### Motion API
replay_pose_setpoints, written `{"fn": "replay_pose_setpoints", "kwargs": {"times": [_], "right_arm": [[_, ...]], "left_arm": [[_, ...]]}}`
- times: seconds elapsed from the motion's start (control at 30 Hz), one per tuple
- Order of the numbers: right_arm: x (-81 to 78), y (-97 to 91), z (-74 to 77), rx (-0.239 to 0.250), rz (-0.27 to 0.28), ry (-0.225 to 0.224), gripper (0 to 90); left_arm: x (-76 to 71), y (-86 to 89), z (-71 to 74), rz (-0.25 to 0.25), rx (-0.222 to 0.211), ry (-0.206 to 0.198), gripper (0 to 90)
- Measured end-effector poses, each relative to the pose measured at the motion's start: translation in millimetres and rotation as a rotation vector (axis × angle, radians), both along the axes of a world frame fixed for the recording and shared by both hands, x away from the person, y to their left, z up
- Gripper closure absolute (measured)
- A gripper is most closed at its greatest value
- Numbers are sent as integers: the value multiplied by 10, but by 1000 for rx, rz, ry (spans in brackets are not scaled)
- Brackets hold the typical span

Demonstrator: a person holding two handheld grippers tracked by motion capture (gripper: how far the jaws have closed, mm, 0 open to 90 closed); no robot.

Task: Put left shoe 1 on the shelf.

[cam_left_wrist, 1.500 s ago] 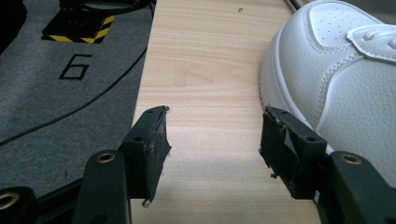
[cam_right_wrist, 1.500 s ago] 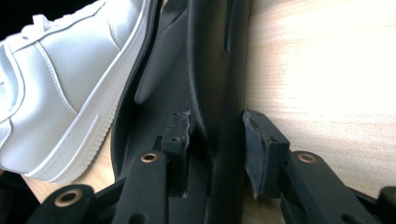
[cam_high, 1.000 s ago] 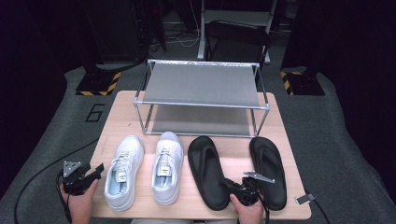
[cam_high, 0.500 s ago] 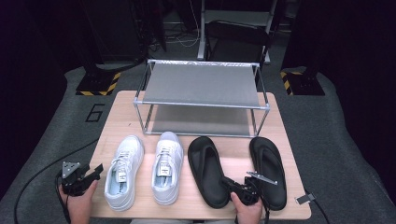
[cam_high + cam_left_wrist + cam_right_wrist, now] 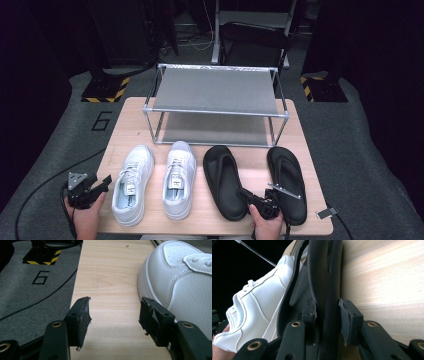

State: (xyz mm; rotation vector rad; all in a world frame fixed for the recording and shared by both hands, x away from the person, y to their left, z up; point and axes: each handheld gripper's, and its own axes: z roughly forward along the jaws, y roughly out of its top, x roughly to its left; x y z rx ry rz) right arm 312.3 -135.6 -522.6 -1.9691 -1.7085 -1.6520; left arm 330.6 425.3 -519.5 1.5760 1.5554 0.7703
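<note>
Two black slippers lie at the table's front right. My right gripper (image 5: 246, 196) is turned on its side at the heel of the left black slipper (image 5: 222, 175), and its jaws are shut on that slipper's raised side edge (image 5: 324, 270). The other black slipper (image 5: 287, 180) lies just to its right. A pair of white sneakers (image 5: 132, 182) (image 5: 179, 177) stands to the left of the slippers. My left gripper (image 5: 102, 184) is open beside the left sneaker (image 5: 180, 282), with only bare table (image 5: 110, 270) between its jaws (image 5: 113, 315).
A two-level metal shoe rack (image 5: 215, 92) stands at the back of the wooden table (image 5: 135, 120). A small grey tag (image 5: 325, 212) sits at the table's front right edge. Grey floor mat with a "6" mark (image 5: 102, 121) and cables surround the table.
</note>
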Motion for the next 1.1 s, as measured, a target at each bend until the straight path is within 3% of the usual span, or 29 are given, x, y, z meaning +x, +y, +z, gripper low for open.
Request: {"fn": "replay_pose_setpoints", "kwargs": {"times": [0.03, 0.1, 0.13, 0.27, 0.3, 0.4, 0.6, 0.73, 0.93, 1.1], "right_arm": [[0, -1, 1, 1, 0, 5, 675], [-3, -3, 6, -3, -5, 8, 675], [-2, -6, 3, -9, -5, -5, 675], [-12, 17, 56, 16, -18, 19, 676], [-2, 4, 53, -11, -19, -6, 675], [4, 9, 93, -18, -20, -10, 676], [28, 30, 144, 8, -25, -2, 676], [33, 30, 147, -25, -29, -15, 677], [25, -1, 158, 4, -51, -37, 678], [32, 4, 186, -11, -61, -48, 677]], "left_arm": [[5, -7, -10, 7, -2, -17, 410], [-5, 3, 5, 1, -3, 4, 410], [-7, 8, 5, 1, -1, 7, 410], [-6, 12, 2, 4, -6, 1, 410], [-6, 10, 2, 3, -6, 1, 410], [-4, 7, 5, -1, -4, 3, 410], [-3, 4, 4, 0, -8, 6, 410], [0, 7, -1, 2, -9, 2, 410], [4, 3, -1, -1, -9, 3, 410], [2, 8, 1, 1, -9, 0, 410]]}}
